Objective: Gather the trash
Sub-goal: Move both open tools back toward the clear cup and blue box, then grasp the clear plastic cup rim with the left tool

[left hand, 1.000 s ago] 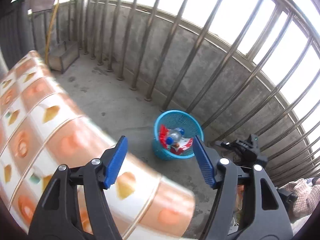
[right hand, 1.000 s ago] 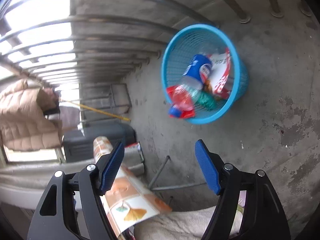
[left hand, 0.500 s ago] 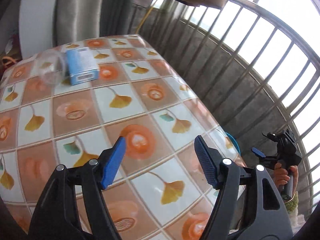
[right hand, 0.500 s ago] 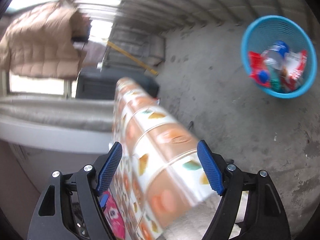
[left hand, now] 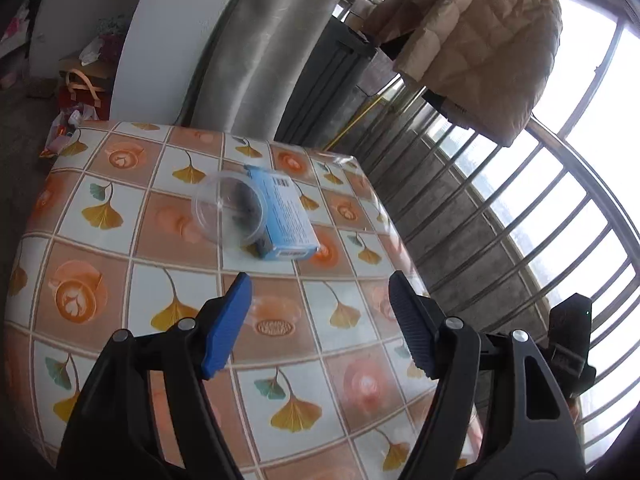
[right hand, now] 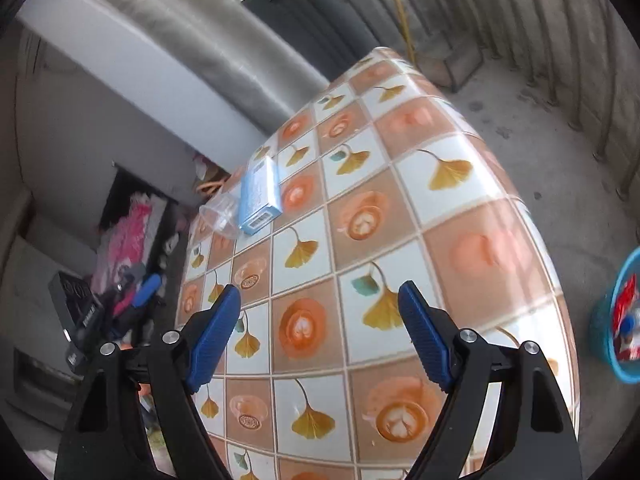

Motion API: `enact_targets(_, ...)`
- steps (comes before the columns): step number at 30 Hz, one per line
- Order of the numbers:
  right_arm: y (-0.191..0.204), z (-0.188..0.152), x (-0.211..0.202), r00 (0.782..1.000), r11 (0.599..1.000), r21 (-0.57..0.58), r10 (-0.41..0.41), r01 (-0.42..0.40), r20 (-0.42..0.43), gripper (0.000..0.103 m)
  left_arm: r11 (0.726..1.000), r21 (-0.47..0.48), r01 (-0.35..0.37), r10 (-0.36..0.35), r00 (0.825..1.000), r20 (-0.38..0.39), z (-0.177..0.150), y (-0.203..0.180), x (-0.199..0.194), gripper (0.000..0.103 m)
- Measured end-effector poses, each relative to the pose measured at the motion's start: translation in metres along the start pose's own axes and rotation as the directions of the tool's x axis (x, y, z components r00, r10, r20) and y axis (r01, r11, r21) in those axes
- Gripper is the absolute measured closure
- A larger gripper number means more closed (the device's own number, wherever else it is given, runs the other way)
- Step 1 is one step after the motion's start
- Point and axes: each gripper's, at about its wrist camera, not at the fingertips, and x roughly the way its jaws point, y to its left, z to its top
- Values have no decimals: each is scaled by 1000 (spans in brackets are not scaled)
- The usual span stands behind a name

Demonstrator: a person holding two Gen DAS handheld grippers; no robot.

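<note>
A light blue rectangular cardboard box lay flat just above the middle of the left wrist frame, on the bench covered in an orange-and-white checked cloth printed with ginkgo leaves and coffee cups; in the right wrist frame the same box sat left of centre, near the bench's edge. A clear round plastic lid or shallow cup rested against the box's left side, overlapping it, so the two pieces of trash touched. The left gripper hung above the cloth at the bottom of its frame, jaws spread wide with nothing between them and the box well ahead of the tips. The right gripper was likewise spread and empty, its jaws having just been opening, with only bare cloth beneath. The blue plastic mesh basket already holding bottles and wrappers stood on the concrete floor at the right edge of the right wrist frame, apart from the bench. Judging from this, the risks lay in the pickup: the clear piece was thin, see-through and leaning on the box, so closing on the box could have knocked it off the bench's edge toward the cluttered floor. Clamping the flimsy plastic itself could have made it buckle or spring out of the pads. The carry to the basket also crossed open floor, where a loose grip would have dropped the trash short.
</note>
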Motion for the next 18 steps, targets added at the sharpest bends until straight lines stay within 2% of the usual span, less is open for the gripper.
enact_targets(3, 43, 14, 36, 999, 988, -151, -40, 34, -36, 23, 999, -45, 13, -14, 1000, -9, 23, 9, 25, 38)
enact_targets(7, 86, 31, 89, 994, 953, -295, -86, 62, -68, 22, 994, -105, -15, 11, 999, -42, 44, 22, 68, 49)
enact_targets(12, 94, 48, 133, 989, 950, -307, -97, 58, -115, 22, 984, -128, -123, 109, 988, -111, 53, 37, 119, 64)
enact_targets(16, 89, 59, 157, 986, 950, -306, -105, 60, -132, 22, 979, -154, -135, 117, 986, -119, 52, 48, 136, 80)
enact_targets(18, 88, 63, 166, 984, 948, -313, -113, 64, -140, 22, 981, -143, -133, 117, 987, -112, 52, 51, 136, 92)
